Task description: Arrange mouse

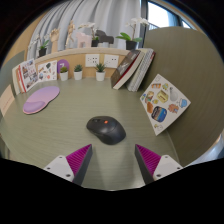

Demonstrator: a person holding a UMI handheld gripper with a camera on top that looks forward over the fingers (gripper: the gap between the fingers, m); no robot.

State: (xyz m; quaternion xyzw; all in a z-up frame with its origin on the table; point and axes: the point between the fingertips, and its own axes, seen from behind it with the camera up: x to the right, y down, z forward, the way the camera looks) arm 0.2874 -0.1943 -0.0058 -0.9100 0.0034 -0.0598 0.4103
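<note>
A black computer mouse (106,128) lies on the greenish desk top (80,110), just ahead of my fingers and about midway between them. My gripper (112,160) is open, its two magenta pads (78,160) spread wide with bare desk between them. Nothing is held. The fingertips stop a little short of the mouse and do not touch it.
A purple oval mat (41,99) lies at the left. Small potted plants (79,71) and books (131,68) line the back wall. A colourful booklet (164,103) leans at the right against a partition. Picture cards (27,73) stand at the far left.
</note>
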